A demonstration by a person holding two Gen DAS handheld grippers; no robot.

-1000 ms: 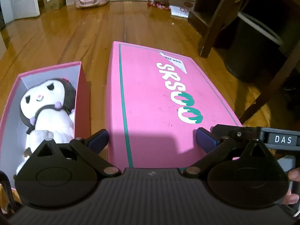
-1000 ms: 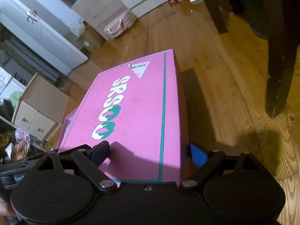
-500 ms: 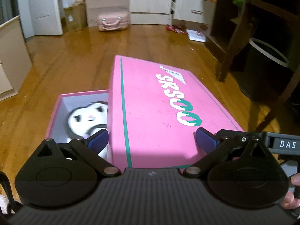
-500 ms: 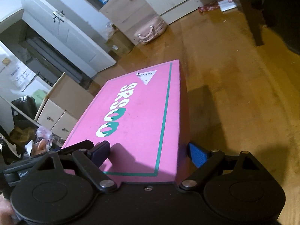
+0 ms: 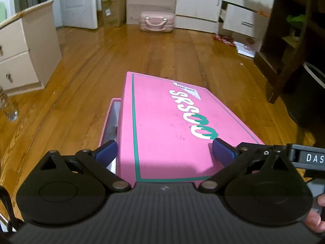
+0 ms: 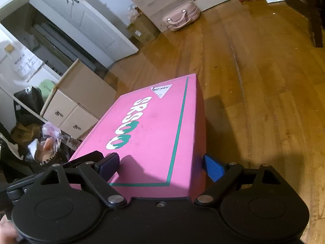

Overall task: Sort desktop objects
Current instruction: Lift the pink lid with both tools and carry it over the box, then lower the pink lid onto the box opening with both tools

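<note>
A pink lid point(image 5: 172, 122) printed "SRSOO" lies flat over a pink box point(image 5: 110, 118), of which only a strip of the left wall and white inside shows. My left gripper point(image 5: 164, 150) is open; its left finger sits against the lid's left side and its right finger rests over the lid's top. My right gripper point(image 6: 160, 162) is open too, straddling the right near corner of the lid point(image 6: 154, 126), with its blue right pad point(image 6: 213, 167) against the lid's right side. The box's contents are hidden.
All of this sits on a wooden floor point(image 5: 81, 93). A drawer cabinet point(image 5: 24, 50) and a plastic bottle point(image 5: 8, 105) stand at the left. A dark furniture leg point(image 5: 284, 71) and a black bin point(image 5: 310, 93) are at the right. A pink case point(image 5: 157, 21) stands far back.
The lid has moved left, held between the two grippers, from beside the box to over it. The plush toy, seen in the box earlier, is now covered.
</note>
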